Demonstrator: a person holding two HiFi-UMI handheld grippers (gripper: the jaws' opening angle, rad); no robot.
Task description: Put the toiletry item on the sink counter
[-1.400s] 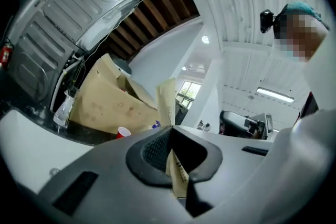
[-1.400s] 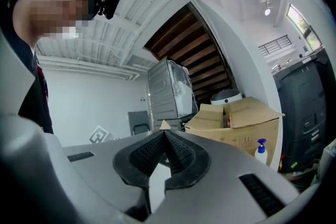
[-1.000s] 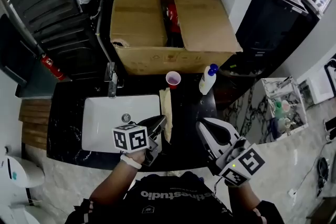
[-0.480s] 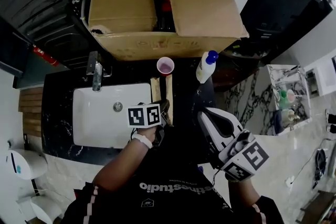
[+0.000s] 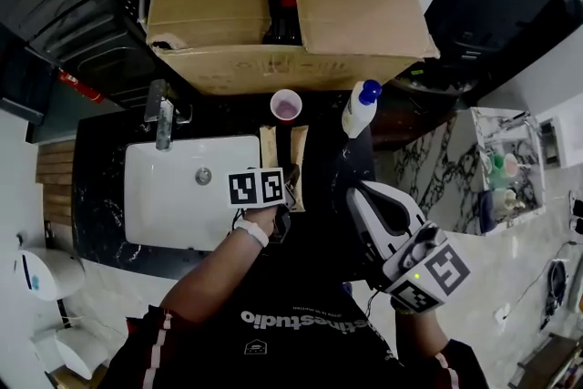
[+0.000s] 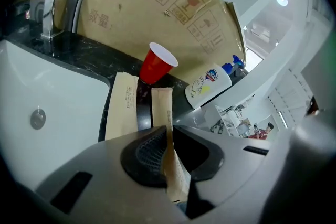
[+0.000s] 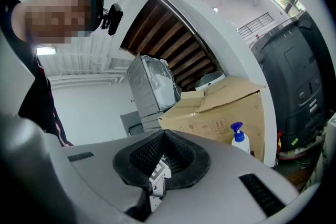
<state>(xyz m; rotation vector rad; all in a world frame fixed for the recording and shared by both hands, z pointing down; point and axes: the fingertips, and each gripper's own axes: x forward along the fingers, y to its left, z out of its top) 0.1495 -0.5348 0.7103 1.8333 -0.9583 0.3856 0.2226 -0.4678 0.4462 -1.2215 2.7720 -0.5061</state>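
Note:
Two long tan paper packets are on the black sink counter (image 5: 332, 168), side by side just short of a red cup (image 5: 286, 105). One packet (image 6: 123, 105) lies flat next to the basin. My left gripper (image 6: 169, 134) is shut on the near end of the other packet (image 6: 161, 105), whose far end reaches towards the cup (image 6: 157, 63). In the head view the left gripper (image 5: 291, 182) is at the held packet (image 5: 298, 161), right of the flat one (image 5: 269, 150). My right gripper (image 5: 357, 194) hovers over the counter's right part, shut and empty (image 7: 163, 139).
A white basin (image 5: 173, 196) with a faucet (image 5: 162, 114) fills the counter's left. A white bottle with a blue cap (image 5: 360, 109) stands right of the cup. A big open cardboard box (image 5: 209, 5) sits behind them. The counter ends at the right, with marble floor beyond.
My left gripper has moved forward from the basin's front corner towards the cup with the packet in it. Two packets now show side by side. The right gripper has barely moved.

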